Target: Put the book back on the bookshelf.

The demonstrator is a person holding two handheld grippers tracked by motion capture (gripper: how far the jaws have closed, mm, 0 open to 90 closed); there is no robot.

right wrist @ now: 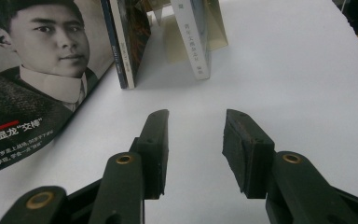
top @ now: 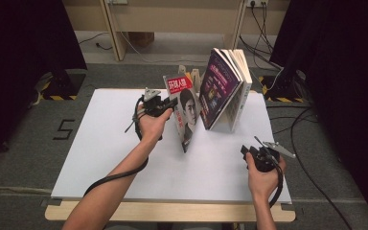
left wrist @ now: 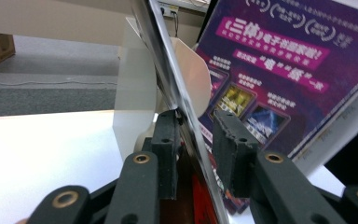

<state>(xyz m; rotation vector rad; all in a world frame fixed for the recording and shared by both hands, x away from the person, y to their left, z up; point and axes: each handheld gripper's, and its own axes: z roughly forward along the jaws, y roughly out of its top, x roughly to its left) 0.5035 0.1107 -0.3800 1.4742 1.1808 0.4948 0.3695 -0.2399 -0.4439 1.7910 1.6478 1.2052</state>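
Observation:
A magazine with a portrait cover and red title [top: 184,112] stands tilted on the white board, just left of a leaning row of books. My left gripper [top: 174,103] holds its upper left edge. In the left gripper view the thin magazine edge [left wrist: 168,60] runs between the jaws of the left gripper [left wrist: 193,140], which are closed in on it. My right gripper [top: 246,150] rests low near the front right, open and apart from everything. In the right gripper view the right gripper [right wrist: 196,140] is empty, with the portrait cover [right wrist: 42,84] to its left.
A purple-covered book [top: 220,86] [left wrist: 279,70] fronts several books [top: 238,91] leaning against a pale bookend [top: 195,76] [left wrist: 135,93]. Book spines [right wrist: 193,37] stand ahead of the right gripper. The white board [top: 100,143] lies on a wooden table; cables trail on the floor.

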